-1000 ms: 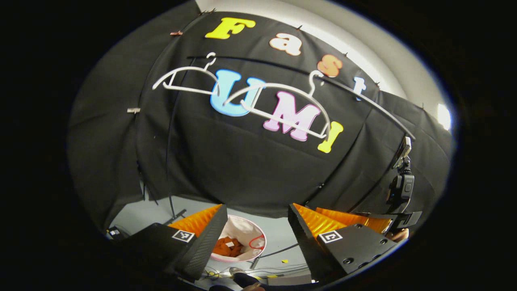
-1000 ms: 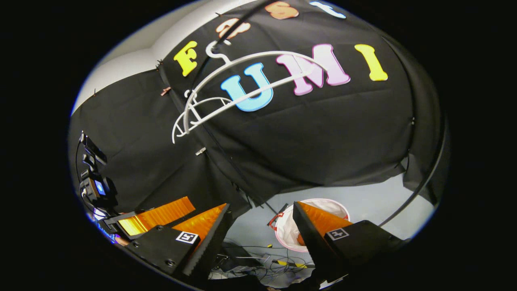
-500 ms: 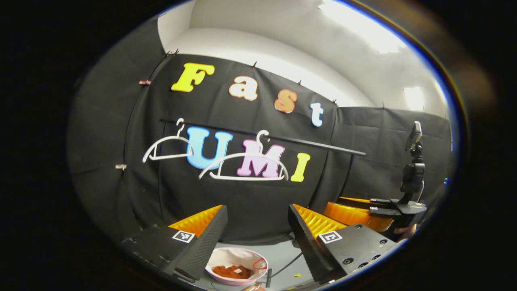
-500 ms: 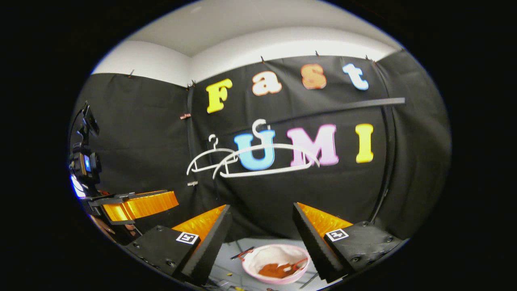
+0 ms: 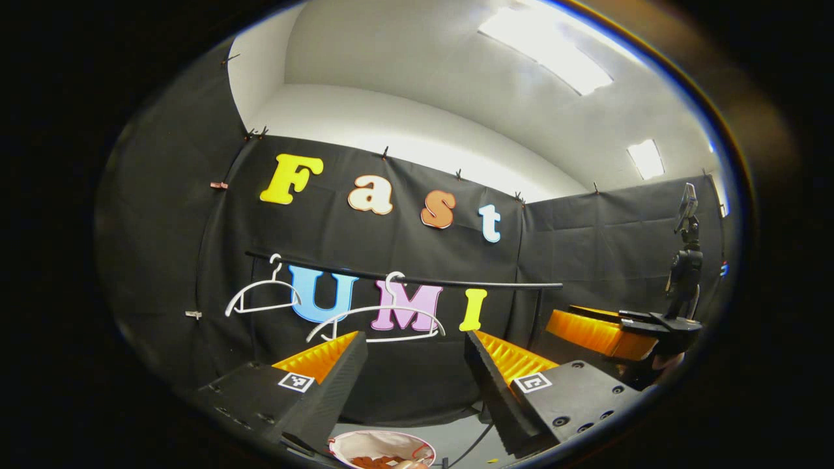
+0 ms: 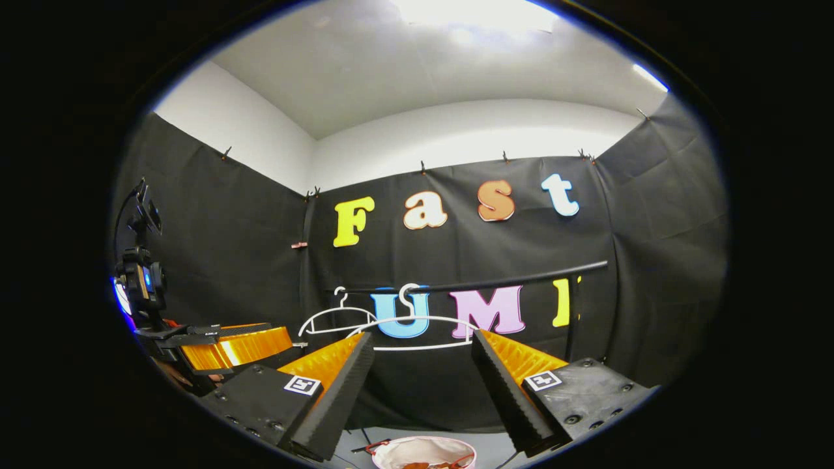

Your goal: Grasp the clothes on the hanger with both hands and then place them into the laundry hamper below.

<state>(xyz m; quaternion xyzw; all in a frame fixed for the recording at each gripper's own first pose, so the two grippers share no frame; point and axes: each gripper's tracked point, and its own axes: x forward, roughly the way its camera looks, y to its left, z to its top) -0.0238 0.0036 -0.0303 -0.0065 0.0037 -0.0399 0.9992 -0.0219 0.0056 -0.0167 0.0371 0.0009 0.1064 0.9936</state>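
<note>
Left tool (image 5: 416, 358) spread wide, two fingers well apart, gripping nothing, touching nothing, raised and aimed at the black cloth wall. Right tool (image 6: 422, 358) likewise released, fingers parted with a broad gap, nothing between them. Seen past the left tool's fingers: a dark rail (image 5: 417, 281) across the wall, with two bare white hangers hooked on it, one hanger (image 5: 260, 298) toward the left, the other hanger (image 5: 378, 320) nearer the middle, partly behind the fingertip. From the right gripper view, the same rail (image 6: 495, 280) and the two white hangers (image 6: 417, 322) overlapping just above the finger gap. Low between the left tool's fingers, at the bottom edge: a round white laundry hamper (image 5: 381, 447) on the grey floor, with orange clothes (image 5: 371, 462) lying inside. In the right gripper view, the hamper (image 6: 423, 449) again at the bottom edge, a sliver of orange cloth (image 6: 420, 465) within. Right tool also visible at the far right of the left gripper view (image 5: 603, 332), left tool at the far left of the right gripper view (image 6: 228, 345); jaw state from those angles cannot be told
</note>
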